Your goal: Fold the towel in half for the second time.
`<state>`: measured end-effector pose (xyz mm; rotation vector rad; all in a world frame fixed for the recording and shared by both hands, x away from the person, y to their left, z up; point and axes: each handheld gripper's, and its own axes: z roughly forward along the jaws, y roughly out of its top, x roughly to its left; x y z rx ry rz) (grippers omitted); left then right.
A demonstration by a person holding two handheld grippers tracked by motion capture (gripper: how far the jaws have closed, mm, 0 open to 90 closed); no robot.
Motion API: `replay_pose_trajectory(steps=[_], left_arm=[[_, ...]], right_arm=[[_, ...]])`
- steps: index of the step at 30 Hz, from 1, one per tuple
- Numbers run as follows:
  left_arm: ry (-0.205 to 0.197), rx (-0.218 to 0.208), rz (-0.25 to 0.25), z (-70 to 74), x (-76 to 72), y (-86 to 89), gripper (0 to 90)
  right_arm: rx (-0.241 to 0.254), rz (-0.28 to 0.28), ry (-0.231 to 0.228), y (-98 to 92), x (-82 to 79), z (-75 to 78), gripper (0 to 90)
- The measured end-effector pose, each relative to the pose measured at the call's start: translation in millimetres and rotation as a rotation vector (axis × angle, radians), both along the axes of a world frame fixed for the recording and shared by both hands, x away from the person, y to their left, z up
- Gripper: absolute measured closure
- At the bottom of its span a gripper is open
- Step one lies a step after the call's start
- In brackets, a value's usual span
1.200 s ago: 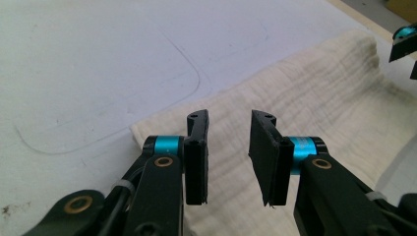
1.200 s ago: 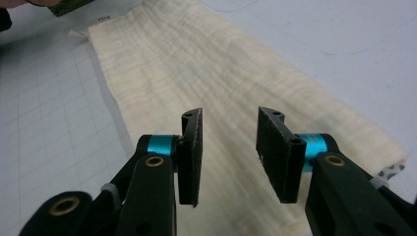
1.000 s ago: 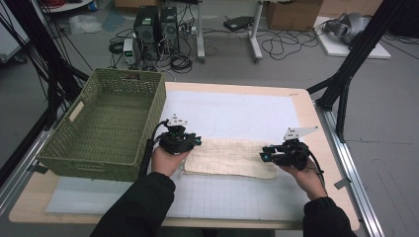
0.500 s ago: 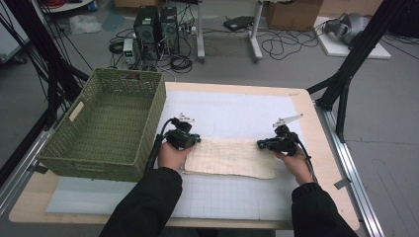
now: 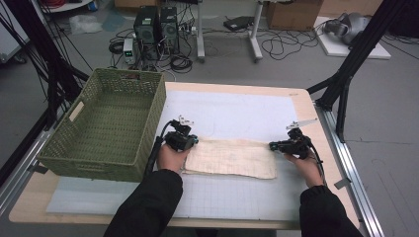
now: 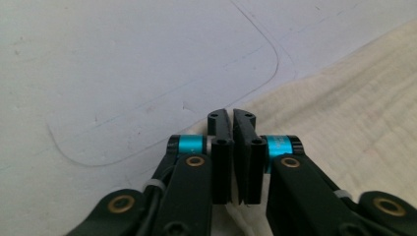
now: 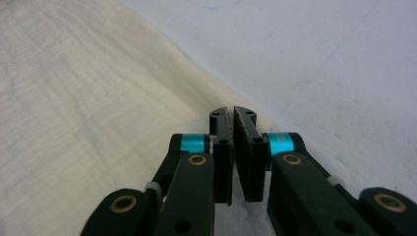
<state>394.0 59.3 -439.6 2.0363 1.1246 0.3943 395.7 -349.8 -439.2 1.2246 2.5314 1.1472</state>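
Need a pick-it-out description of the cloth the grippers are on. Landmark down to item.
Start at the wooden table with the white mat on it. Right of the green wicker basket, near the mat's middle, lies the cloth, flat between the left gripper and right gripper. It is the one cream, folded, long rectangle of fabric, faintly checked, against plain white.

Setting: robotics lab.
Floor: 2 black computer towers (image 5: pixel 157 24), tangled black cables (image 5: pixel 276 47), brown cardboard boxes (image 5: pixel 291 14).
Rig: black metal frame struts (image 5: pixel 353 61) flanking the pale wooden table (image 5: pixel 301 98).
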Motion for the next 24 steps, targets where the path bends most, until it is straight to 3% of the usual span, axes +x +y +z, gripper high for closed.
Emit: replay_pose_trajectory(steps=[3,5,8,11,13,16,20,24], left_arm=[[-0.025,-0.052,0.027,5.1,-0.5,4.8,73.1],[-0.044,-0.070,0.053,8.4,-0.6,7.2,70.6],[-0.020,-0.074,0.088,6.0,2.7,10.2,63.3],[0.022,-0.073,0.101,0.9,6.1,10.6,58.3],[0.041,-0.060,0.102,-2.7,7.3,8.7,55.2],[0.021,-0.022,0.098,-3.3,6.5,6.5,59.1],[0.033,-0.045,0.058,-3.8,6.0,7.1,81.9],[0.031,-0.050,0.065,-2.6,5.5,6.3,85.5]], right_arm=[[0.008,0.001,-0.043,1.6,-0.4,8.5,76.1],[0.015,-0.008,-0.030,-0.5,3.9,13.0,70.1],[-0.008,-0.027,-0.005,-2.3,10.2,15.4,60.7],[-0.016,-0.044,0.005,-3.9,13.4,11.9,57.4],[-0.014,-0.033,0.034,-3.6,15.0,7.4,57.2],[-0.023,0.012,0.050,0.2,15.2,3.9,66.7],[-0.041,0.042,0.058,4.9,14.9,3.7,82.1],[-0.030,0.053,0.065,4.5,16.3,4.2,84.6]])
